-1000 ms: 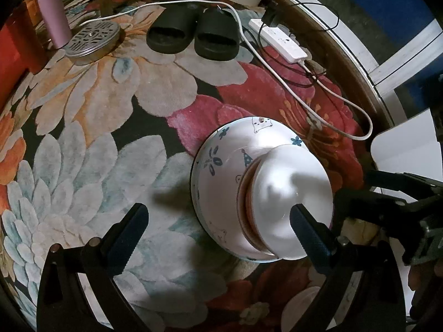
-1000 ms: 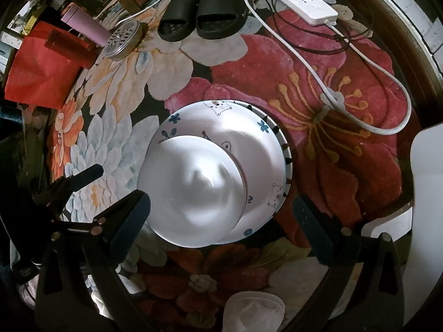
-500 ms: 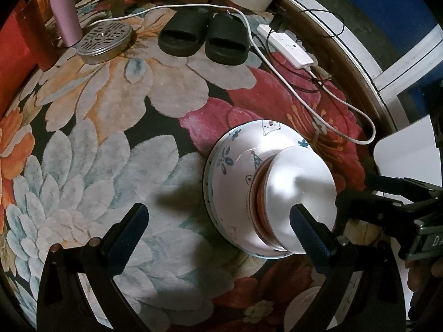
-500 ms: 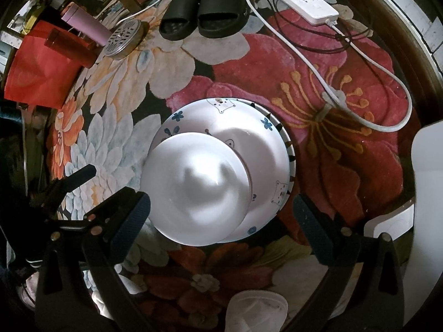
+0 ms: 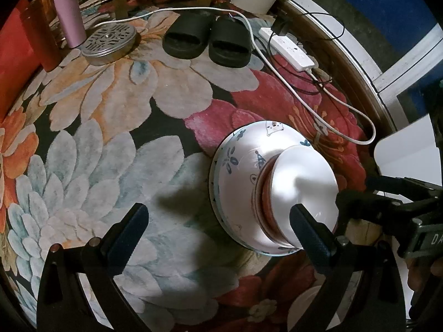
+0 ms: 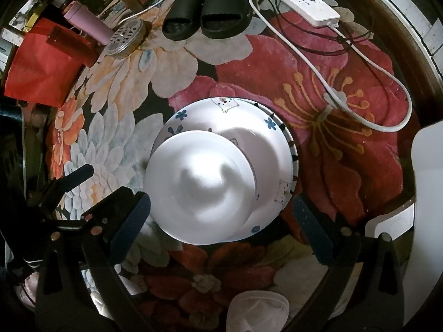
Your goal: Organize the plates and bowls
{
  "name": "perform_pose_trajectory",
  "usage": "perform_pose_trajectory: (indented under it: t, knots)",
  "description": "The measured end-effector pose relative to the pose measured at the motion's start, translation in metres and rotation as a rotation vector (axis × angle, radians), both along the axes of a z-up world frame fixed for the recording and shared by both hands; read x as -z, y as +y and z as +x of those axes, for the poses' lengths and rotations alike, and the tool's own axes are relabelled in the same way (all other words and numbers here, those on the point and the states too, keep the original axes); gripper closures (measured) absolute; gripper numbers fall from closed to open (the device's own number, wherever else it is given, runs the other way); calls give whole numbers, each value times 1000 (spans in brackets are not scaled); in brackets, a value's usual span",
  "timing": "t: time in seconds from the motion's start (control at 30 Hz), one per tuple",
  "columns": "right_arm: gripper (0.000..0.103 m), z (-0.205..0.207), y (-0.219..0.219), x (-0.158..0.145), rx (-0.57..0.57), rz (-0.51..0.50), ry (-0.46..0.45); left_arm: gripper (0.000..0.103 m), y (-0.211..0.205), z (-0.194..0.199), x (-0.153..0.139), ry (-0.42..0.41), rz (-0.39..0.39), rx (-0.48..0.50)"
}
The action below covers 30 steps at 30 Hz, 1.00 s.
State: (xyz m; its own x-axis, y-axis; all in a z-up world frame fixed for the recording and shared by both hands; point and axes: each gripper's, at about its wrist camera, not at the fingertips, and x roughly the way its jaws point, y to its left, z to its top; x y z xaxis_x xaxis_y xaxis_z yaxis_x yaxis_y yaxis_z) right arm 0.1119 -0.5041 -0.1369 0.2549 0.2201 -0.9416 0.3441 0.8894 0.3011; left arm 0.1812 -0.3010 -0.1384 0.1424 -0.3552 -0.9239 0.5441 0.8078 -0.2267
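Left wrist view:
- Left gripper spread wide, holding nothing, above the rug.
- Stack of upturned dishes on the rug, right of centre: patterned bowl at the bottom, over a plate rim; reddish rim above it; plain white bowl on top.
- Right finger in front of the white bowl's near edge; contact cannot be told.
- Right gripper just right of the stack, seen side-on.
- Far off: slippers, power strip with cable, metal grille, pink cup.

Right wrist view:
- Right gripper spread wide, empty, fingers either side of the stack's near edge, apart from it.
- White bowl upside down on the patterned bowl, shifted left and near.
- Toothed plate rim showing at the right, under the patterned bowl.
- Left gripper at left, near the stack.
- Small white dish on the rug at the near edge.
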Motion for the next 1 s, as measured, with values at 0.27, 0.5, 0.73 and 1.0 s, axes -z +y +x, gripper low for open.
perform_pose_trajectory:
  t: [0.27, 0.5, 0.73, 1.0]
  knots:
    - [0, 1, 3, -5, -2, -10, -23, 1, 6, -2, -4, -13, -29, -9]
    - [1, 2, 8, -8, -16, -27, -40, 1, 13, -3, -6, -35, -27, -28]
    - [1, 4, 13, -11, -27, -35, -55, 1, 21, -4, -8, -58, -22, -40]
    - [1, 3, 22, -13, -52, -45, -79, 1, 31, -7, -10, -66, -25, -45]
